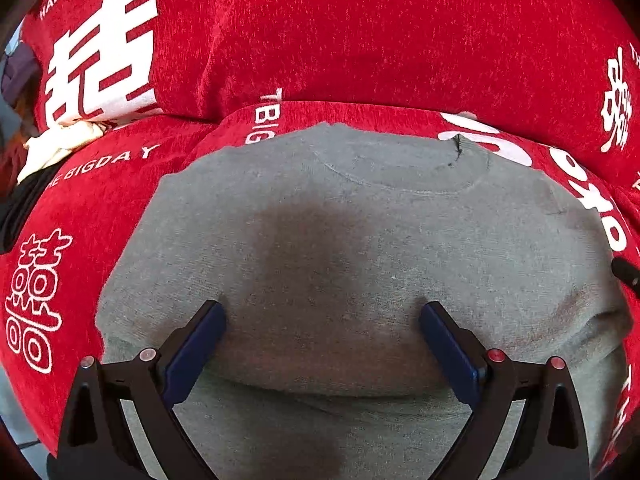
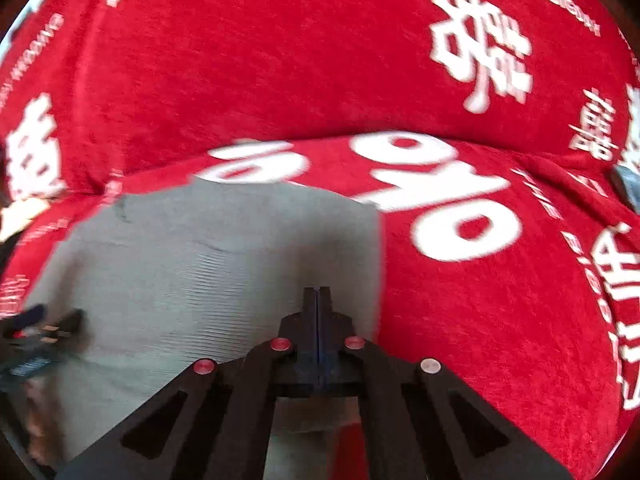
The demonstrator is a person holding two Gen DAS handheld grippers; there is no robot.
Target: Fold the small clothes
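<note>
- Two views, one surface: red cover (image 1: 360,40) with white print spans both frames; it looks like a sofa seat and backrest, not a desk, judging by the crease between them.
- Grey top (image 1: 340,240) lies flat on the seat, neckline (image 1: 400,184) toward the backrest. A fold line crosses it near the camera in the left view, so it seems part folded already.
- In the right view the top's right side (image 2: 376,260) runs straight and vertical, which reads as that side folded in; this frame is blurred, so not certain.
- Left gripper (image 1: 322,316): jaws wide open, hovering low over the middle of the top, holding nothing.
- Right gripper (image 2: 318,296): jaws pressed together near the right side of the top. Cannot tell if a thin layer of cloth is pinched between them.
- Cream cloth (image 1: 60,140) and dark items sit at the far left of the seat, well apart from the top.
- Judgement, step in hand: next fold of the top. To do it well, bring the open jaws down on the near fold line, pinch all layers together, lift low and carry toward the neckline, keeping both sides level so the straight side does not skew.
</note>
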